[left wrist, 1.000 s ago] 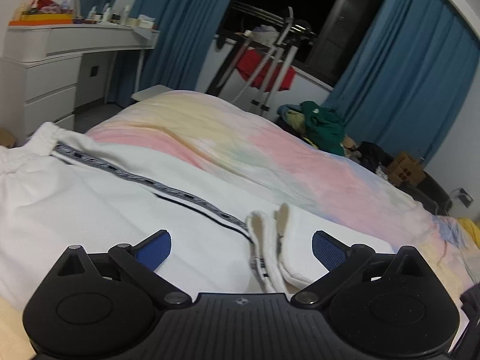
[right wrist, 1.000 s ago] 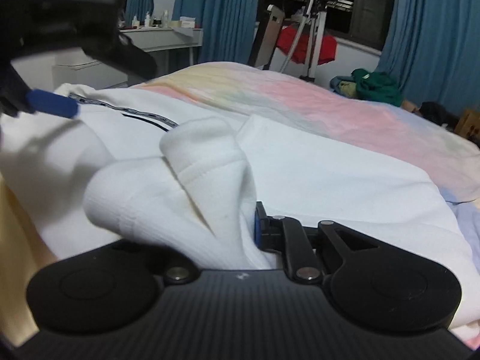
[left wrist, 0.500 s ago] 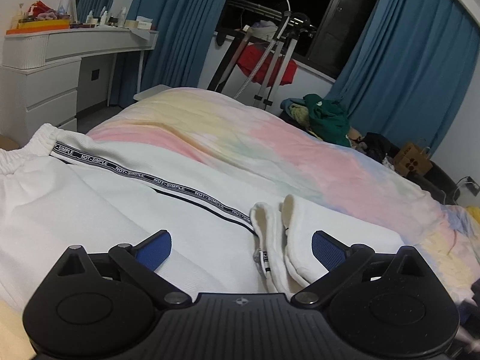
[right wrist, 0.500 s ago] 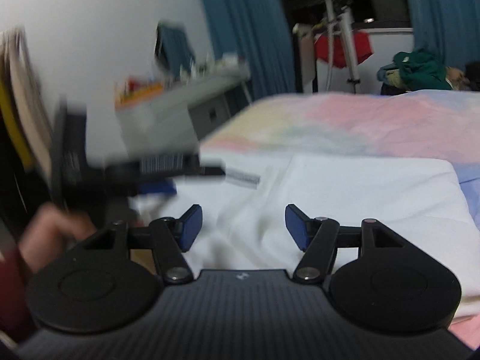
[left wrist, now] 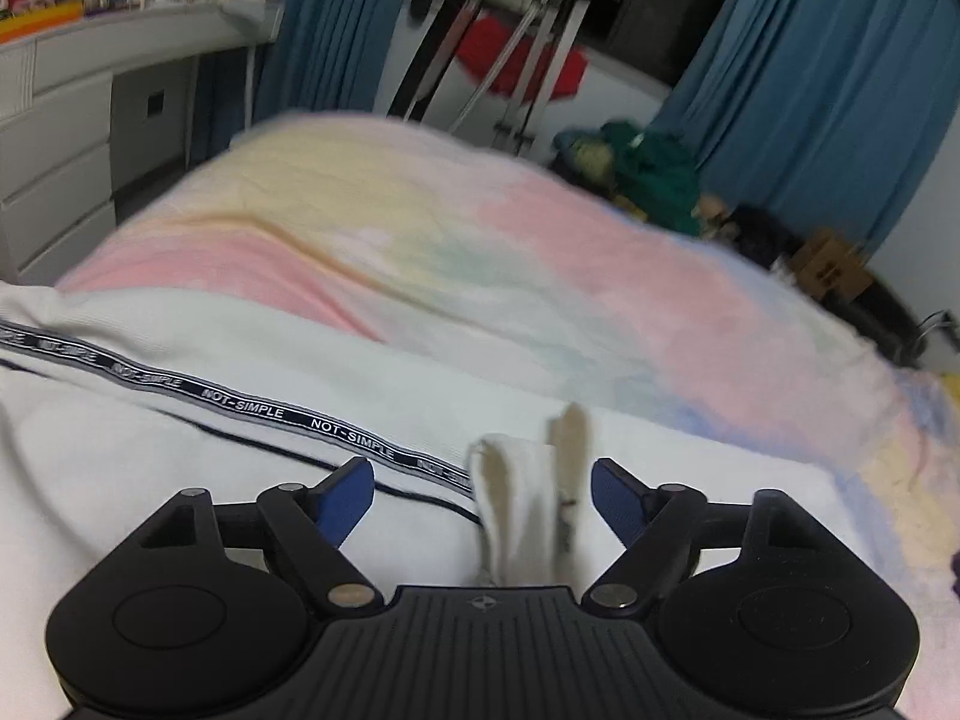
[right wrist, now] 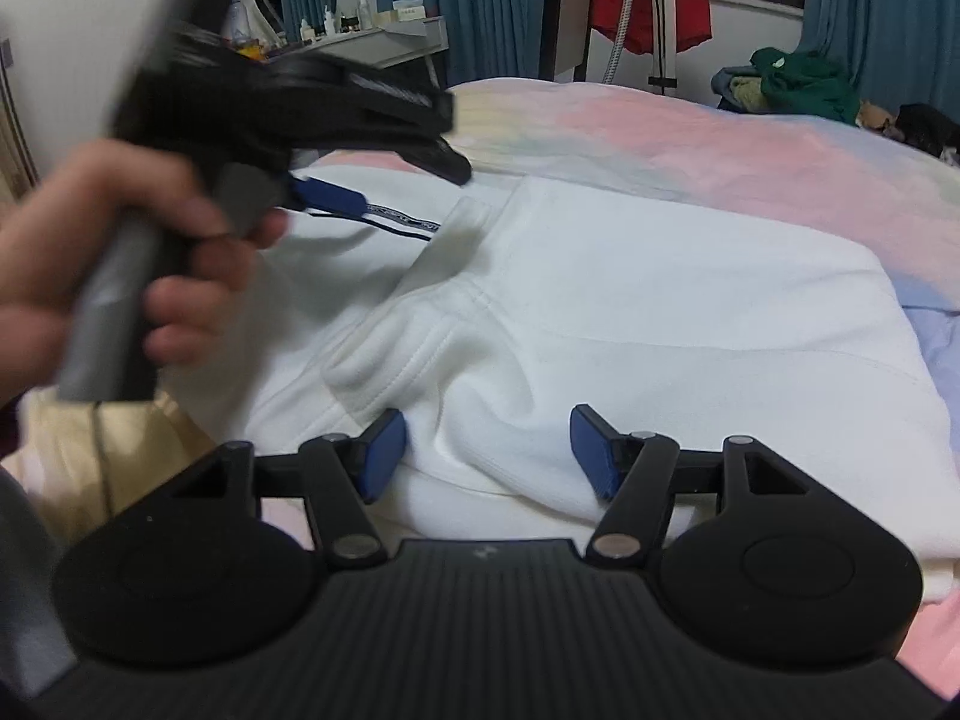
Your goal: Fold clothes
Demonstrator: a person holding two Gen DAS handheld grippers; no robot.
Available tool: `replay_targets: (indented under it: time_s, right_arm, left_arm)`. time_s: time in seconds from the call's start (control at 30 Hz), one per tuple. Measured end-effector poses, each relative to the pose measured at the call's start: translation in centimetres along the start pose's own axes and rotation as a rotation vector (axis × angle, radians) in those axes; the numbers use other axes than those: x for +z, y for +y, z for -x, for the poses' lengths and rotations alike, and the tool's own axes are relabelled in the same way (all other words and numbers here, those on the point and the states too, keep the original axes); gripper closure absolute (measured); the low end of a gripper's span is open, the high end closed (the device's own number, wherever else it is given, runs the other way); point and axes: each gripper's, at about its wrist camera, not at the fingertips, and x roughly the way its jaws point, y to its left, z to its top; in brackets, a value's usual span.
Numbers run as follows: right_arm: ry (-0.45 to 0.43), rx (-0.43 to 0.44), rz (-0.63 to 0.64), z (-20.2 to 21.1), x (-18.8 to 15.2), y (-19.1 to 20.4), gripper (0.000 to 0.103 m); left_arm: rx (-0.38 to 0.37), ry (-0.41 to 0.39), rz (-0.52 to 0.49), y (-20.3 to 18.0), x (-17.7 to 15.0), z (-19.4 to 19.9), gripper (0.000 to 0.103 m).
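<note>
White trousers [left wrist: 180,468] with a black "NOT-SIMPLE" side stripe [left wrist: 240,411] lie folded on the bed. My left gripper [left wrist: 483,495] is open just above them, its jaws either side of the ribbed leg cuffs [left wrist: 528,498]. In the right wrist view the folded trousers [right wrist: 630,312] spread ahead. My right gripper [right wrist: 486,450] is open and empty, low over the near edge of the cloth. The left gripper [right wrist: 330,195] shows there at upper left, held by a hand [right wrist: 120,252], blurred.
The bed has a pastel pink, yellow and blue cover [left wrist: 480,252]. A white dresser [left wrist: 72,138] stands at the left. A drying rack with a red garment [left wrist: 522,66], a green clothes pile [left wrist: 648,174] and blue curtains [left wrist: 810,90] are beyond the bed.
My right gripper let go of the white cloth it gripped a second ago, opened and drew back. My left gripper moved forward over the cuffs, staying open.
</note>
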Motion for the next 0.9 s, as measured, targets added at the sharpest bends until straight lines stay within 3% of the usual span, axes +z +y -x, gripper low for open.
replay_targets:
  time_s: [0.2, 0.3, 0.4, 0.57, 0.63, 0.7, 0.73, 0.9]
  right_arm:
    - [-0.085, 0.181, 0.013, 1.1, 0.5, -0.3, 0.039]
    - [-0.083, 0.173, 0.024, 0.6, 0.4, 0.1, 0.039]
    - [-0.079, 0.161, 0.033, 0.1, 0.4, 0.5, 0.040]
    - [-0.097, 0.157, -0.003, -0.2, 0.1, 0.5, 0.041]
    - [-0.107, 0.121, 0.069, -0.4, -0.2, 1.5, 0.063]
    - [-0.121, 0.067, 0.169, -0.6, -0.8, 2.8, 0.074]
    - [-0.120, 0.060, 0.185, -0.7, -0.8, 2.9, 0.078]
    - [-0.146, 0.061, 0.193, 0.1, -0.3, 3.1, 0.085]
  left_arm:
    - [-0.068, 0.142, 0.006, 0.2, 1.5, -4.5, 0.069]
    - [-0.056, 0.178, -0.041, -0.4, 2.2, -5.7, 0.088]
    - [-0.046, 0.178, -0.074, -1.1, 3.1, -6.3, 0.093]
    - [-0.030, 0.167, -0.086, -1.7, 3.0, -6.5, 0.093]
    - [-0.043, 0.149, -0.090, -1.4, 2.5, -5.7, 0.091]
    - [-0.036, 0.141, -0.100, -1.1, 1.8, -4.4, 0.077]
    - [-0.026, 0.138, -0.111, -1.0, 1.5, -3.8, 0.075]
    - [-0.032, 0.083, -0.122, 0.3, -0.3, 1.8, 0.054]
